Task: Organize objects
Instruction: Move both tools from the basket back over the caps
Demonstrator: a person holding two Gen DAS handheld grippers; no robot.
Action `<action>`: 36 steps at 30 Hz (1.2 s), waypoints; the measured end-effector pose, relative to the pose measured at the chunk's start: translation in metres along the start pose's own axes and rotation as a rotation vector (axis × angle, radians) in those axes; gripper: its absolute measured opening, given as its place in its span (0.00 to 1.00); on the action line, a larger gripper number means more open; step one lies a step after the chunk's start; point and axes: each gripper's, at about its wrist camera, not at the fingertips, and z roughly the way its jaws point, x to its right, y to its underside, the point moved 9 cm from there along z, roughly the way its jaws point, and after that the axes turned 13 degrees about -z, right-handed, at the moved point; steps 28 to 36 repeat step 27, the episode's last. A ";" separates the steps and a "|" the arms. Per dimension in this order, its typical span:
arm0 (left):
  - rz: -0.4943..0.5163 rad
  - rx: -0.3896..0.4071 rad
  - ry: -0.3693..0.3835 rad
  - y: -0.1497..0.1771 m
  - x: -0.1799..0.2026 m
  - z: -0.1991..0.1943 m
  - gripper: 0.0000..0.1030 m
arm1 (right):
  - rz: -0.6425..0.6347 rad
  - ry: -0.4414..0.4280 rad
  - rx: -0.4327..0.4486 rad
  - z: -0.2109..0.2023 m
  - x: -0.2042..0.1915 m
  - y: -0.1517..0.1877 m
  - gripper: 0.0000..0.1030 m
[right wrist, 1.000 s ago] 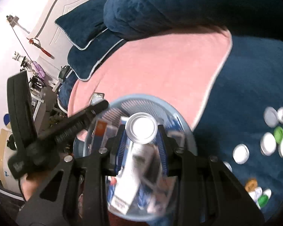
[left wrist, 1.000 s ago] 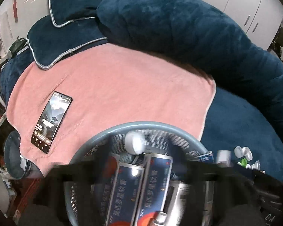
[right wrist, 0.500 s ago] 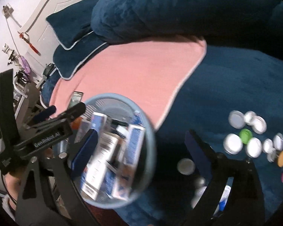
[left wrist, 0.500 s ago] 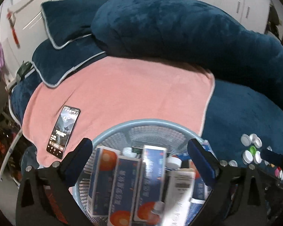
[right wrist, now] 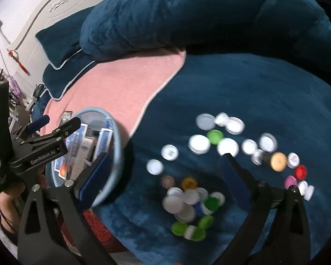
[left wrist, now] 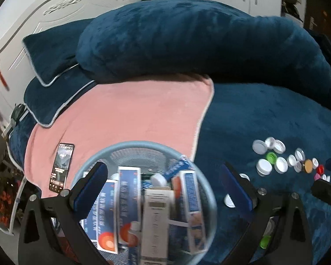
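Two grippers, both mine, both empty. My right gripper (right wrist: pixel 167 172) has its jaws opening, almost fully wide, with nothing pressed between the pads; my left gripper (left wrist: pixel 163 185) stands spread wide over the basket (left wrist: pixel 143 145), gripping nothing.

What matters for the coming move is where the caps lie. The loose pile of caps (right wrist: pixel 189 205) sits directly ahead of my right jaws, low between the two fingers, while a wider scatter of caps (right wrist: pixel 229 137) runs left to right just beyond the fingertips. The basket is off to the left of my right gripper, its rim (right wrist: pixel 118 145) just behind my left finger. My right hand is clearly the nearer one to the caps; the left hangs above the basket, with the caps well off to its right. I judge the next pick belongs to the right, reaching down and forward into the pile.

The caps are small flat discs, hard plastic by the look, mostly white, some green, orange, red and pink; round, so no long axis to align with. They rest on deep blue plush bedding (right wrist: pixel 253 88) that will give under pressure. The basket is pale blue perforated plastic, round, packed with upright rectangular cardboard boxes (left wrist: pixel 130 198). A phone (left wrist: pixel 61 167) lies flat on the pink towel (left wrist: pixel 132 114).
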 end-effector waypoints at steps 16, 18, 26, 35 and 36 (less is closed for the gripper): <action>0.152 -0.025 0.272 0.054 0.125 -0.042 0.99 | 0.352 0.023 -0.022 -0.007 0.098 0.090 0.98; 0.166 -0.026 0.269 0.063 0.135 -0.047 0.99 | 0.338 0.057 0.009 -0.021 0.104 0.093 0.98; 0.158 -0.073 0.291 0.117 0.162 -0.040 0.99 | 0.410 0.085 0.094 -0.050 0.113 0.132 0.98; 0.159 -0.078 0.281 0.127 0.164 -0.036 0.99 | 0.419 0.098 0.094 -0.051 0.115 0.139 0.98; 0.159 -0.078 0.281 0.127 0.164 -0.036 0.99 | 0.419 0.098 0.094 -0.051 0.115 0.139 0.98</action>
